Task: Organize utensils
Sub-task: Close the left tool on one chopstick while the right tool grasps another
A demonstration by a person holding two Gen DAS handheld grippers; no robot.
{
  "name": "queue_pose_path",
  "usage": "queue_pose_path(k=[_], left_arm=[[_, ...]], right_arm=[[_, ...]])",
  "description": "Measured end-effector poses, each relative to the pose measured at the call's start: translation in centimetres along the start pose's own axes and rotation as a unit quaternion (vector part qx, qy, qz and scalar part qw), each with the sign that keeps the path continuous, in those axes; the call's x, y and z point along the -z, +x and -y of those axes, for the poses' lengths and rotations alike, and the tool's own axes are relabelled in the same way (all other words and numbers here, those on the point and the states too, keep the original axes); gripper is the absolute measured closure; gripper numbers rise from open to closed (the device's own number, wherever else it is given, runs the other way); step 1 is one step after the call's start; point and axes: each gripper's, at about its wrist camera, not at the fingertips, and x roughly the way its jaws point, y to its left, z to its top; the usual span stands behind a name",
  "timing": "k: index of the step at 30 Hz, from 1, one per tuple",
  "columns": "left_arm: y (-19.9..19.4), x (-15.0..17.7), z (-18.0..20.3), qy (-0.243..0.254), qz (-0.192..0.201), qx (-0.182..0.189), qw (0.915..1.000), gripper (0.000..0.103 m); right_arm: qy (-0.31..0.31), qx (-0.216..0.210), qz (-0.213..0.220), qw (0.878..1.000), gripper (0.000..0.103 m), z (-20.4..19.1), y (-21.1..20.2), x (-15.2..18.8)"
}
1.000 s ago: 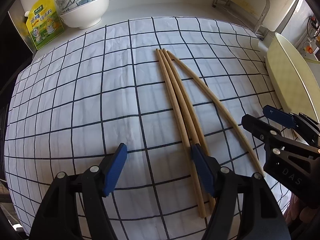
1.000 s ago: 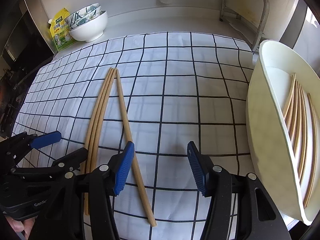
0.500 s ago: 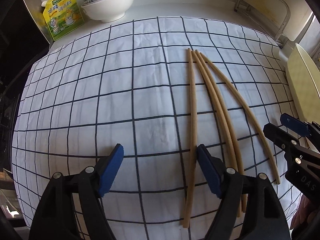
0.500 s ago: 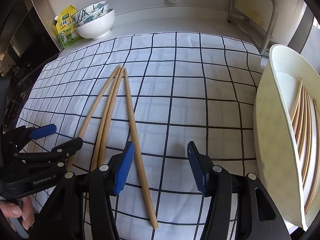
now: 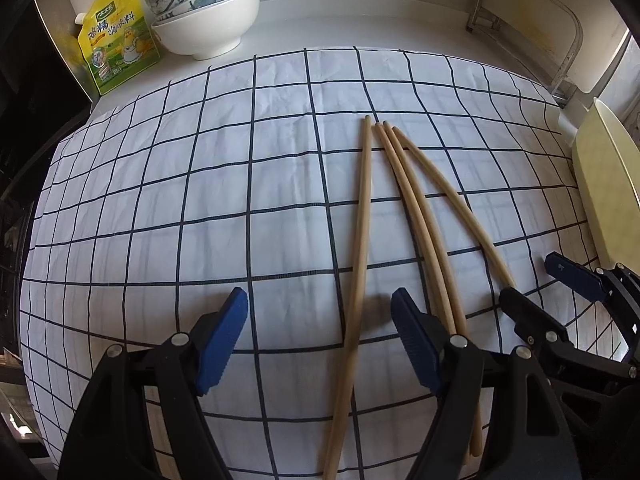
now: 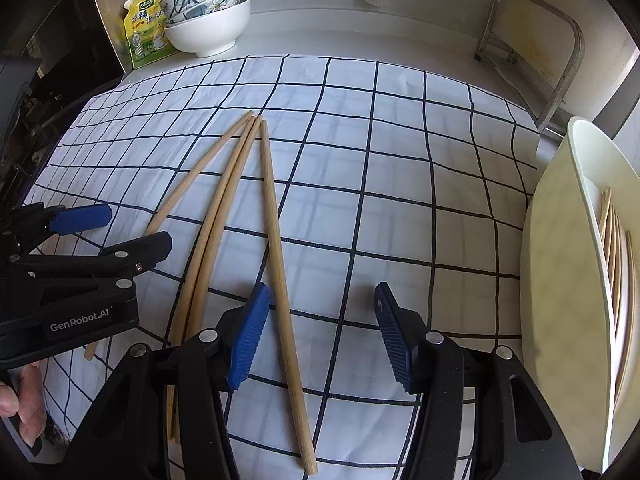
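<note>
Wooden chopsticks (image 5: 404,200) on the checked cloth (image 5: 200,200) have fanned apart, the leftmost one (image 5: 362,240) now between your spread, slightly narrowed left tongs (image 5: 320,340), while your right tongs (image 6: 322,332) gape empty beside the tray (image 6: 560,280)

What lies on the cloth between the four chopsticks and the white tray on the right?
Nothing: in the right wrist view, only bare checked cloth separates the chopsticks from the tray.

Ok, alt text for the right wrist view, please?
Four chopsticks lie fanned on a checked cloth, one between the open right claw. The left claw hovers at left; a cream tray with more chopsticks sits at right.
</note>
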Motion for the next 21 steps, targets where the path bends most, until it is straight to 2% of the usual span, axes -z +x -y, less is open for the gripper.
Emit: queue_pose_path(k=[2, 3, 4, 5, 6, 8, 9, 14, 21], left_arm=[[-0.2, 0.2, 0.1, 0.0, 0.003, 0.01, 0.9999, 0.041], [-0.3, 0.3, 0.1, 0.001, 0.005, 0.011, 0.9999, 0.044], [-0.4, 0.4, 0.2, 0.004, 0.006, 0.015, 0.9999, 0.054], [-0.6, 0.5, 0.4, 0.007, 0.006, 0.017, 0.9998, 0.068], [-0.7, 0.5, 0.4, 0.01, 0.004, 0.02, 0.9998, 0.076], [-1.1, 0.7, 0.7, 0.011, 0.0, 0.018, 0.9998, 0.092], [-1.2, 0.8, 0.7, 0.008, -0.003, 0.021, 0.9998, 0.095], [-1.6, 0.6, -0.8, -0.007, -0.017, 0.042, 0.999, 0.095], [-4.6, -0.2, -0.3, 0.007, -0.002, 0.051, 0.9986, 0.095]], right_arm=[[-0.003, -0.006, 0.004, 1.0, 0.059, -0.1, -0.1, 0.1], [-0.008, -0.008, 0.006, 1.0, 0.066, -0.3, -0.1, 0.1], [-0.013, -0.01, 0.007, 1.0, 0.071, -0.5, -0.2, 0.1], [-0.017, -0.012, 0.007, 1.0, 0.082, -0.7, -0.2, 0.1], [-0.02, -0.014, 0.005, 1.0, 0.095, -0.9, -0.2, 0.0], [-0.016, -0.023, 0.003, 1.0, 0.097, -1.0, -0.2, -0.2], [-0.009, -0.032, 0.0, 0.999, 0.097, -0.8, -0.2, -0.3], [0.024, -0.063, 0.004, 0.998, 0.097, -0.3, -1.4, -0.6], [0.057, -0.076, 0.03, 0.995, 0.097, 0.6, -5.2, -1.5]])
